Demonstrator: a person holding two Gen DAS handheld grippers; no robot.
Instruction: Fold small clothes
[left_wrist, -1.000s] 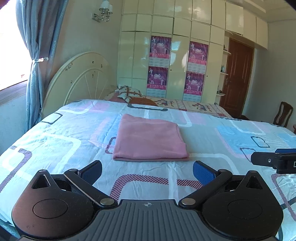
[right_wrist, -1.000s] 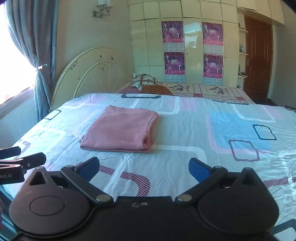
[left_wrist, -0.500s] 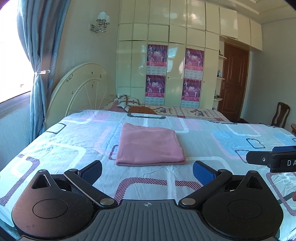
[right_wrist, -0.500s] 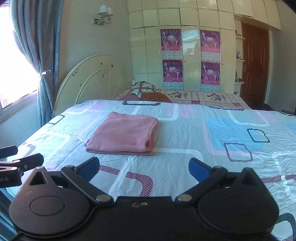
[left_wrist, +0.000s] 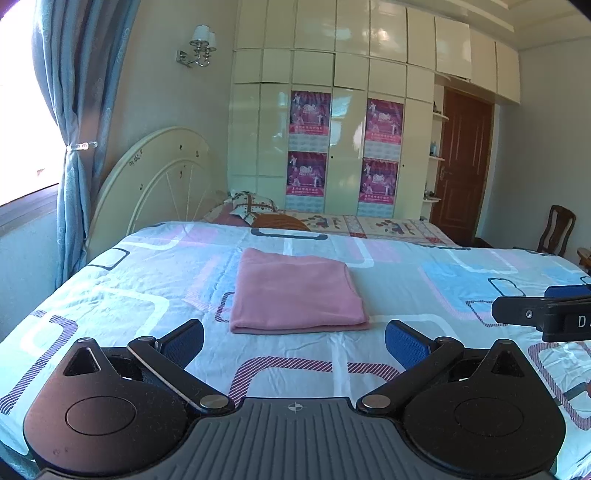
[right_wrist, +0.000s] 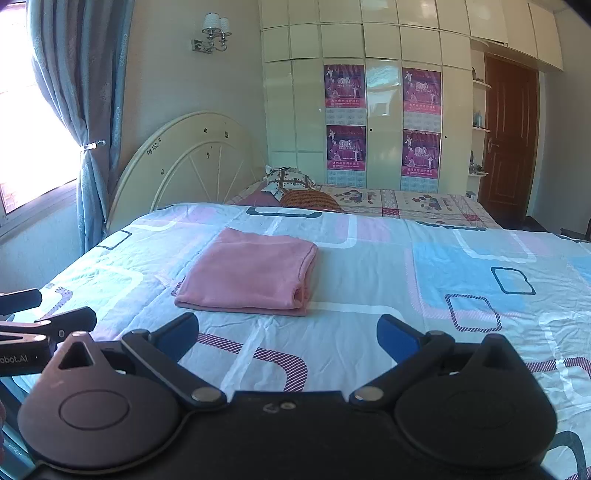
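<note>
Pink fleecy cloth (left_wrist: 295, 291), folded into a soft rectangle, lies on the wrinkled patterned bedsheet (left_wrist: 424, 295); left tongs (left_wrist: 294, 338) and right tongs (right_wrist: 288, 332) both spread, empty.

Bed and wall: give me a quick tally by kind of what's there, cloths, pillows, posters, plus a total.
Pink folded cloth: 1
Pillows at the headboard: 2, a patterned one and an orange one
Posters on the wardrobe: 4, top left, top right, bottom left, bottom right
Total: 7
</note>
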